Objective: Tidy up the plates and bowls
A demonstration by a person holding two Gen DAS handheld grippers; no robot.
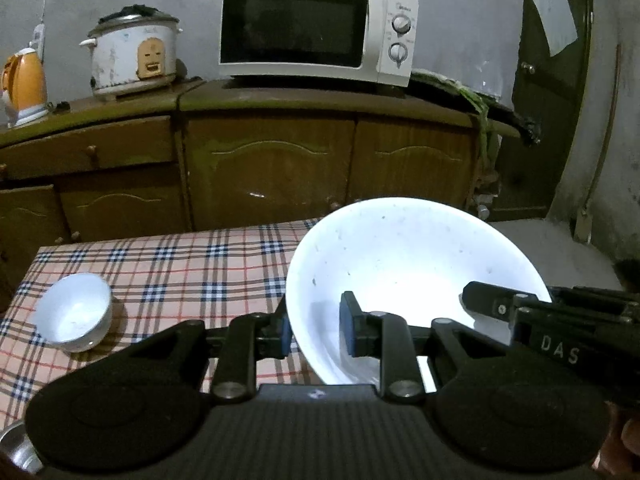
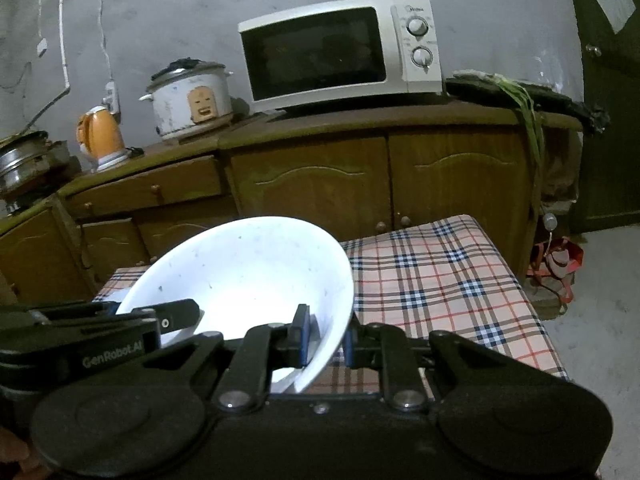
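Note:
A large white bowl [image 1: 404, 272] is held tilted above the plaid tablecloth [image 1: 180, 264] by both grippers. My left gripper [image 1: 316, 334] is shut on its left rim, one pad inside and one outside. My right gripper [image 2: 326, 342] is shut on the bowl's [image 2: 248, 276] right rim in the same way. Each gripper's finger shows in the other's view, reaching into the bowl. A small white bowl [image 1: 74, 310] stands upright on the cloth at the left, apart from both grippers.
A wooden cabinet [image 1: 272, 168] runs behind the table with a microwave [image 1: 316, 30], rice cooker [image 1: 134, 54] and orange kettle [image 1: 24, 84] on top. A metal rim [image 1: 14, 450] shows at lower left. Bare plaid cloth [image 2: 452, 292] lies to the right. A door [image 1: 556, 92] stands at far right.

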